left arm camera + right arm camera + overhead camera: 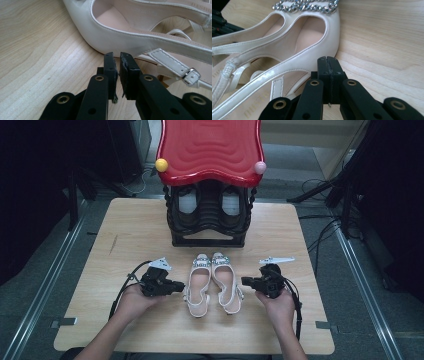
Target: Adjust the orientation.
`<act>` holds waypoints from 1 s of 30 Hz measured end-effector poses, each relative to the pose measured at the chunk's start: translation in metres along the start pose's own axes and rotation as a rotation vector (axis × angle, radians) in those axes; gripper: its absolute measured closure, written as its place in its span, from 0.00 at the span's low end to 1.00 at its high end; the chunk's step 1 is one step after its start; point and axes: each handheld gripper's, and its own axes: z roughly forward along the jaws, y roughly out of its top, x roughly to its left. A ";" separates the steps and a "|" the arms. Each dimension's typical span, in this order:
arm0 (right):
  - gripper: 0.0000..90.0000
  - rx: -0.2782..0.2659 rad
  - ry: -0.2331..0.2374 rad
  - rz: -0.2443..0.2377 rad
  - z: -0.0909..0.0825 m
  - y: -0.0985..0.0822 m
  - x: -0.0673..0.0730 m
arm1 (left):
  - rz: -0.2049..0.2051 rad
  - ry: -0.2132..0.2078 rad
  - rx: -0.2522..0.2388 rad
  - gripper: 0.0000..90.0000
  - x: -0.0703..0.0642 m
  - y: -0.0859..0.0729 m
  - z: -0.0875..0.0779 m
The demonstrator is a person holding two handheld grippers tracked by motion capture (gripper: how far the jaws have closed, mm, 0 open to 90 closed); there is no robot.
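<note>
A pair of white slingback shoes lies side by side in the middle of the wooden tabletop [125,235], toes pointing away from the person and each toe trimmed with a sparkling buckle. The left shoe [198,285] and the right shoe [226,282] are touching or nearly so along their inner edges; the heel straps are towards the person.

The left tool [181,285] is held low over the tabletop just beside the outer side of the left shoe, jaws pointing at it. In the left gripper view its jaws stand narrow, with only a thin slit between the pads and nothing caught in it; the tips sit right at the shoe's side wall, just ahead of the buckled strap [175,66], though I cannot tell whether they touch it.

The right tool [246,281] comes in from the other side, pointing at the outer side of the right shoe. Its jaws are pressed fully together with nothing between them, and in the right gripper view the tips are up against the shoe's side, below the rhinestone buckle [305,5].

Behind the shoes, at the far edge of the tabletop, stands a black shoe rack [208,217] with a red wavy top [210,147], and another pair of shoes sits inside it
</note>
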 end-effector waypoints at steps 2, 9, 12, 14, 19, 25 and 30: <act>1.00 0.019 0.004 0.000 0.005 0.000 0.001 | 0.005 -0.007 0.003 0.92 0.000 0.000 0.002; 1.00 0.050 0.007 -0.012 0.013 0.000 0.005 | 0.027 -0.011 0.016 0.91 -0.004 0.000 0.007; 1.00 0.050 0.029 0.006 0.013 -0.001 0.003 | 0.026 -0.017 0.014 0.92 -0.004 0.000 0.008; 1.00 0.049 0.032 0.010 0.014 -0.001 0.002 | 0.027 -0.021 0.013 0.92 -0.005 0.000 0.008; 1.00 0.049 0.031 0.011 0.014 0.000 0.004 | 0.032 -0.030 0.015 0.92 -0.006 0.000 0.009; 1.00 0.046 0.030 0.006 0.016 0.000 0.006 | 0.031 -0.034 0.014 0.92 -0.007 0.000 0.010; 1.00 0.046 0.033 0.000 0.019 0.000 0.008 | 0.031 -0.042 0.011 0.92 -0.008 -0.001 0.011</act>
